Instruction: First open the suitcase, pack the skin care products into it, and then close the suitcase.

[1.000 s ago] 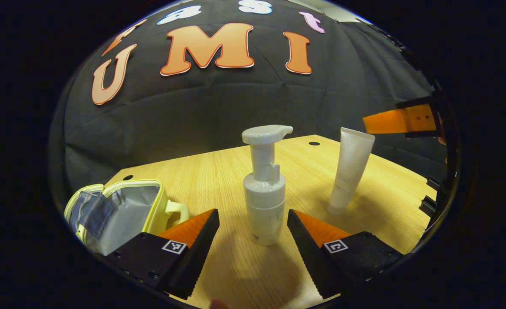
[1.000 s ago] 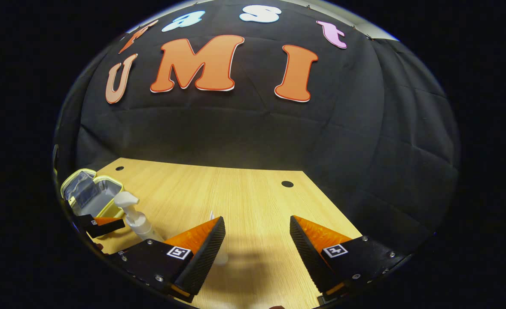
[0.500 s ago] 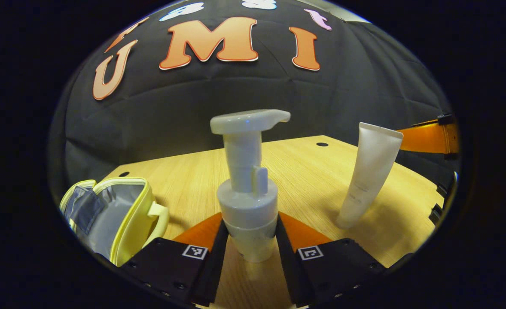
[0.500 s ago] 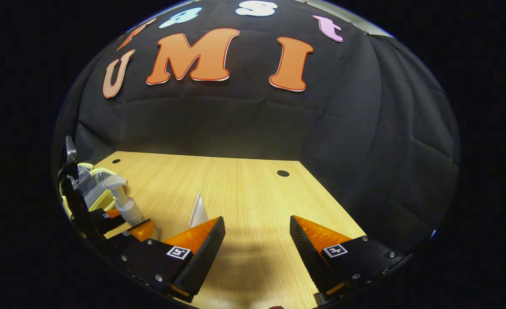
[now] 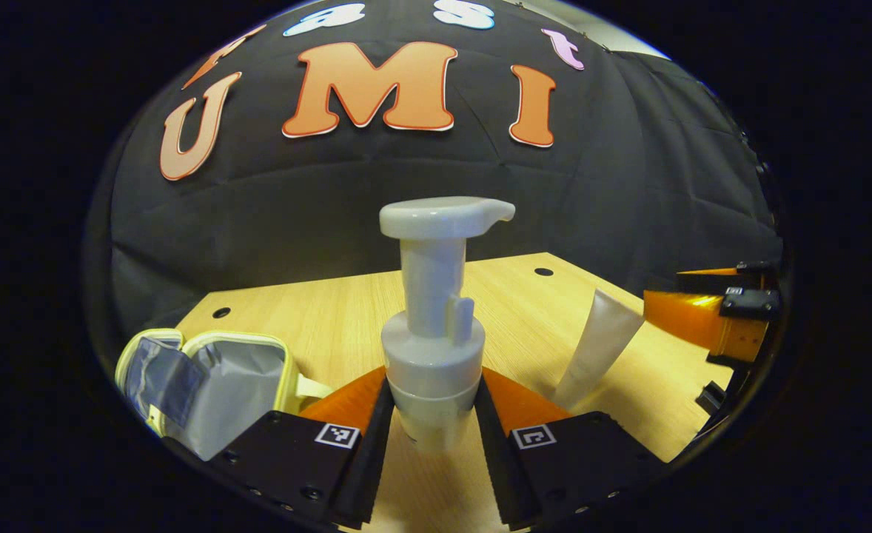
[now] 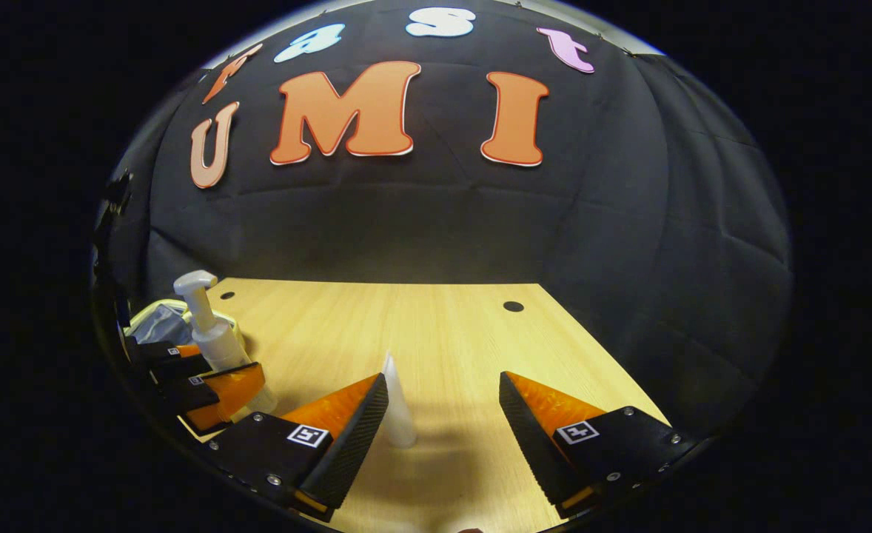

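Left hand-held gripper (image 5: pixel 430 433) is clenched on the lower body of the pump bottle (image 5: pixel 431 333), both fingers pressing its sides, the bottle upright over the worktop (image 5: pixel 332 326). To its left the suitcase (image 5: pixel 214 385) lies unzipped, lining showing. Right hand-held gripper (image 6: pixel 443 429) is released, fingers spread, with the tube (image 6: pixel 397 411) standing on its cap just beside the left finger.

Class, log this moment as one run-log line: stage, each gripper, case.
stage: packing | left gripper: shut on pump bottle | right gripper: open, near tube | yellow case: open
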`<state>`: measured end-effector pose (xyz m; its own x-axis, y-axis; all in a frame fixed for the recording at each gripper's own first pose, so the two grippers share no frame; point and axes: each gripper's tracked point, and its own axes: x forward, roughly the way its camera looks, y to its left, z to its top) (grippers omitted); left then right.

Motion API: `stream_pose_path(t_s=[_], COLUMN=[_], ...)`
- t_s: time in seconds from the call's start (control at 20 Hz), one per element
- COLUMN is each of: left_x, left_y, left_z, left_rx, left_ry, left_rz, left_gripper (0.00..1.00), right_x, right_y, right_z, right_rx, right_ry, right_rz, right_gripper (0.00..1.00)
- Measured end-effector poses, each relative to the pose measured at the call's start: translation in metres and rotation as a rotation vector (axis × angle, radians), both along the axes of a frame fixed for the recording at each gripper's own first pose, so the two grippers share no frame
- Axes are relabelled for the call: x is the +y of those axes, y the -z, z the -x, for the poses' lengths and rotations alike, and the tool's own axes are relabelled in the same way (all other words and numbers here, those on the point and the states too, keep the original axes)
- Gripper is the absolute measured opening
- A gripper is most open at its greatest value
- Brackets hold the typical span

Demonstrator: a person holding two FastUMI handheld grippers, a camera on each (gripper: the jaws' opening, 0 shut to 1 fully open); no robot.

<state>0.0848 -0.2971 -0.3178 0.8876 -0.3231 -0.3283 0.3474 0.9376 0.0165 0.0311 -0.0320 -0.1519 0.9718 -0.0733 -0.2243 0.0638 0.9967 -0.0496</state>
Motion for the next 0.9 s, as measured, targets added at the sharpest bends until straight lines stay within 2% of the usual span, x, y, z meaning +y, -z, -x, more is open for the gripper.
stream_pose_path(t_s=[0.15,0.3,0.45,0.65,0.9], left_x=[0.016,0.031,0.047,0.075,0.086], left_y=[-0.015,-0.027,-0.040,-0.045,-0.034], left_z=[0.003,0.008,0.012,0.011,0.015], left_rx=[-0.010,0.001,-0.008,-0.029,0.012], left_ry=[-0.011,-0.034,-0.077,-0.140,-0.199], left_rz=[-0.026,-0.015,-0.011,-0.060,-0.061], left_gripper=[0.60,0.61,0.61,0.60,0.60], right_x=[0.019,0.028,0.031,0.028,0.029], right_y=[-0.011,0.001,0.030,0.078,0.126], right_z=[0.000,-0.003,-0.014,-0.030,-0.039], right_rx=[-0.018,0.007,0.065,0.165,0.246], right_ry=[-0.037,-0.047,-0.039,-0.031,-0.043], right_rz=[-0.003,0.011,0.002,0.018,0.039], right_gripper=[0.96,0.96,0.96,0.96,0.83])
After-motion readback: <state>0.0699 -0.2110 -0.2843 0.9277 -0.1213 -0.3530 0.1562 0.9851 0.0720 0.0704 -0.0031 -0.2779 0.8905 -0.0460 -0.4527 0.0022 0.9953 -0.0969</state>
